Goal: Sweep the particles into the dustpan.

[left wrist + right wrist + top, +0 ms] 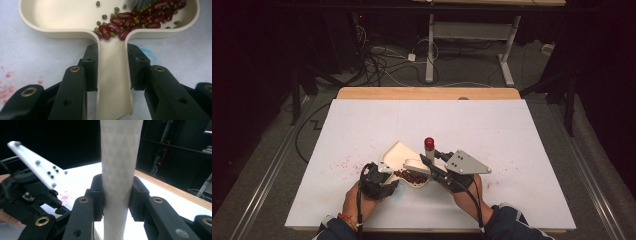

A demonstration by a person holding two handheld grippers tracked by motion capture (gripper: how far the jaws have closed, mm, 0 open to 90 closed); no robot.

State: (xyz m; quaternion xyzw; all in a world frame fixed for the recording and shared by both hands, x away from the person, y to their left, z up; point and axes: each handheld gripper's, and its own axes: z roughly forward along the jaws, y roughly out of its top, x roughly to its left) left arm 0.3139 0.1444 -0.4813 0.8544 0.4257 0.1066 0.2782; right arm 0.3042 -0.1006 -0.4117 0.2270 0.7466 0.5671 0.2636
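Observation:
A cream dustpan (398,152) lies on the white table cover, tilted a little. My left gripper (393,173) is shut on the dustpan's handle (111,75), with a pad on each side of it. Dark red beans (135,20) and small green beans lie heaped in the pan's right part, against pale brush bristles (140,3). My right gripper (428,163) is shut on a white patterned brush handle (120,157), which stands upright between its jaws. The brush head (416,165) rests in the pan over the beans (409,176).
A small red-capped object (429,143) stands just behind the pan. Red specks (343,162) are scattered on the white cover (492,125) left of the pan. The other gripper with its pale plate (37,165) is close at the left of the right gripper view. The wooden table edge (427,93) lies at the back.

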